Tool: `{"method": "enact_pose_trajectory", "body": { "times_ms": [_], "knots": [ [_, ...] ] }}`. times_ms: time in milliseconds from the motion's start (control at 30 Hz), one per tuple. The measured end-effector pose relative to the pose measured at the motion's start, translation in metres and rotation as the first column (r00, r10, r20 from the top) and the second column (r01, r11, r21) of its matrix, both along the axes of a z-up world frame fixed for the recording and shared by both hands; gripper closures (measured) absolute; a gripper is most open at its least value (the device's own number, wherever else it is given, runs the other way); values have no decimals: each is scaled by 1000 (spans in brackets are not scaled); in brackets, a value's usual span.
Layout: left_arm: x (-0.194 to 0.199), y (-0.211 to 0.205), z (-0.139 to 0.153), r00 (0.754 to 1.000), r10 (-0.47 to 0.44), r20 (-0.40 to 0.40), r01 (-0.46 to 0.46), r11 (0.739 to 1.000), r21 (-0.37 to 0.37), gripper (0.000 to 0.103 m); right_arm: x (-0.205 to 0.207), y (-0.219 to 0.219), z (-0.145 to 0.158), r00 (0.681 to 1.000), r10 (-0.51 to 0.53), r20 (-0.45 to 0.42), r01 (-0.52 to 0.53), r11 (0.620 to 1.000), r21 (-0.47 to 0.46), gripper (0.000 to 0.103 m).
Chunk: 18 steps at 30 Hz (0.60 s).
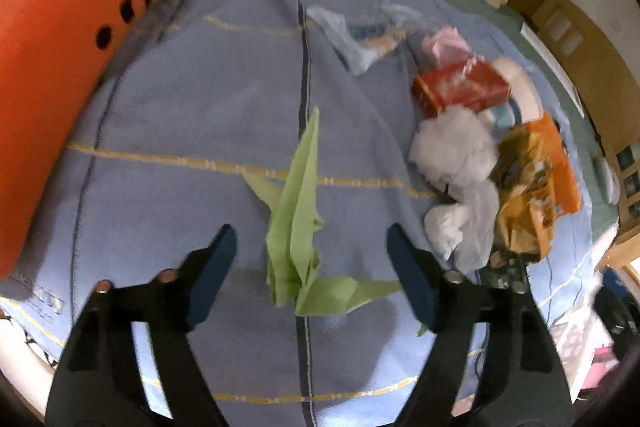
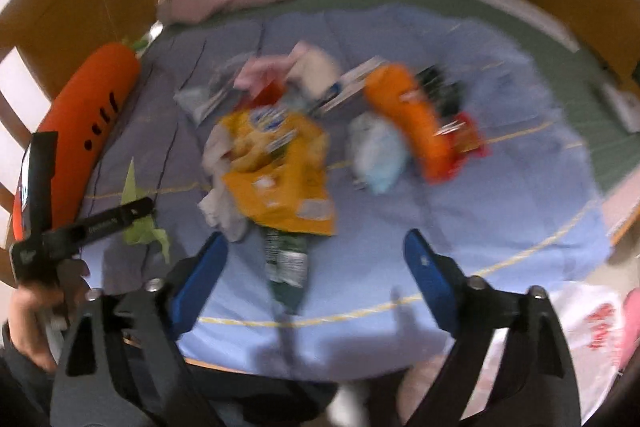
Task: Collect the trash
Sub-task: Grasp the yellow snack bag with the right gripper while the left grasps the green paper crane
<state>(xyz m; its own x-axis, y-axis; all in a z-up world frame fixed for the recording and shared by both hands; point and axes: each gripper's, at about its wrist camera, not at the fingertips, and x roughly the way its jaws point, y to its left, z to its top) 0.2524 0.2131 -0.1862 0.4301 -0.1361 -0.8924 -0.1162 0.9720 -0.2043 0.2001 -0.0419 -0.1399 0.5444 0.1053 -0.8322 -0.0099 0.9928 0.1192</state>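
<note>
on the bed's pale blue striped blanket (image 1: pixel 180 115), the left gripper (image 1: pixel 312 263) has its fingers released astride crumpled green paper (image 1: pixel 298 227), wrapper heap (image 1: pixel 480 155) at two o'clock, likely next.

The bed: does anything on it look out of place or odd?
Yes. Trash lies scattered on the blue blanket: a crumpled yellow snack bag, an orange bag, white tissues and green paper. Such litter does not belong on a bed.

Left hand-held gripper (image 1: pixel 312 267) hangs with jaws apart over crumpled green paper napkin (image 1: pixel 298 227) on blue bed cover (image 1: pixel 180 115).
</note>
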Motion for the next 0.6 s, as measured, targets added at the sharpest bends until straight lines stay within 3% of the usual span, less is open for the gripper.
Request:
{"method": "enact_pose_trajectory", "body": {
  "times_ms": [67, 167, 267, 300, 367, 400, 433, 600],
  "knots": [
    [0, 1, -9, 999, -4, -39, 4, 1000, -14, 51, 13, 10, -13, 1000, -5, -30, 5, 1000, -1, 27],
    [0, 10, -12, 999, 23, -48, -25, 999, -41, 60, 35, 11, -21, 998, -63, -13, 64, 998, 27, 27],
    [-2, 11, -15, 999, 22, -48, -24, 999, -44, 72, 56, 9, -33, 993, -106, -50, 109, 992, 65, 29],
    [-2, 10, -15, 999, 18, -47, -20, 999, -46, 73, 61, 9, -37, 992, -116, -57, 120, 990, 77, 34],
    [0, 10, -15, 999, 20, -49, -22, 999, -45, 75, 68, 10, -43, 990, -121, -67, 127, 987, 97, 63],
    [-1, 11, -15, 999, 26, -46, -28, 999, -45, 77, 68, 11, -45, 989, -122, -79, 130, 986, 105, 68],
    [-1, 12, -14, 999, 30, -45, -32, 998, -46, 78, 67, 10, -45, 990, -123, -75, 131, 986, 107, 82],
    [-3, 21, -6, 998, 63, -9, -64, 996, -64, 83, 55, 5, -39, 990, -135, -49, 140, 983, 117, 83]
  ]
}}
